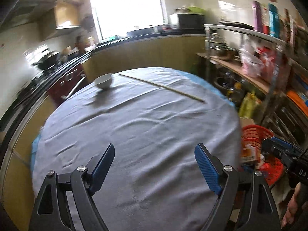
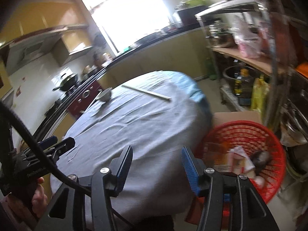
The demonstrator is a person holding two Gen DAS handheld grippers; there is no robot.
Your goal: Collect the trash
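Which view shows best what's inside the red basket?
The right wrist view: the red basket shows its open top, with wrappers lying inside. The left wrist view catches only part of it at the table's edge, behind the right tongs.

Text legible | I read only "DA", white letters cut off at the frame edge, on the black body of the right gripper (image 1: 284, 152) | other print too blurred for me to read
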